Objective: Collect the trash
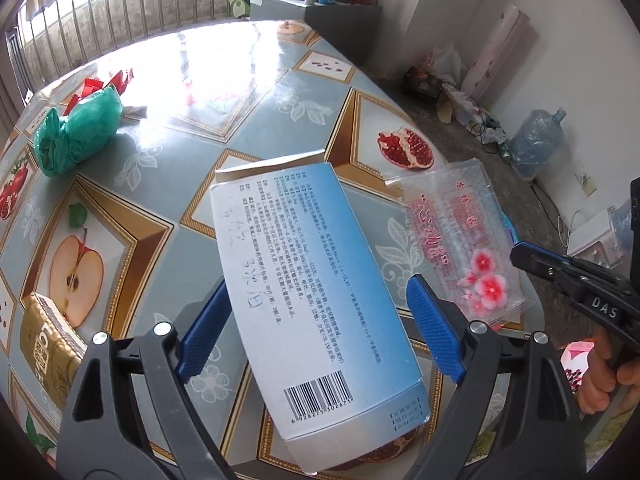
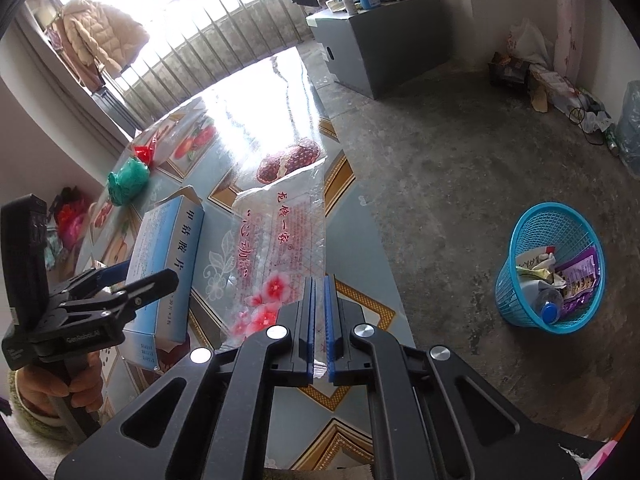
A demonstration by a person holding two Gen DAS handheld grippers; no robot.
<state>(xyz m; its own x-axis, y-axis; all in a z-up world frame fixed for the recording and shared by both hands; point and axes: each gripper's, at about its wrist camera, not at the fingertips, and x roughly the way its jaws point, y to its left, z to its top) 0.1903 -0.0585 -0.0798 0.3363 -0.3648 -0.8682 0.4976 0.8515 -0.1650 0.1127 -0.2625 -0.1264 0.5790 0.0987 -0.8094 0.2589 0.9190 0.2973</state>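
My left gripper (image 1: 316,312) is shut on a blue-and-white medicine box (image 1: 316,280) and holds it tilted above the table; the box also shows in the right wrist view (image 2: 164,264), with the left gripper (image 2: 140,276) around it. My right gripper (image 2: 319,320) is shut on the edge of a clear plastic bag with red print and pink flowers (image 2: 280,248), lifted over the table's edge. The bag also shows in the left wrist view (image 1: 460,232), with the right gripper (image 1: 524,252) at its right end. A blue mesh trash basket (image 2: 520,240) with wrappers and a bottle stands on the floor at right.
On the fruit-patterned tablecloth (image 1: 280,120) lie a crumpled green bag (image 1: 76,132), red wrappers (image 1: 108,82) and a gold box (image 1: 44,344). A grey cabinet (image 2: 372,52) stands beyond the table. Clutter and a water jug (image 1: 536,140) line the far wall.
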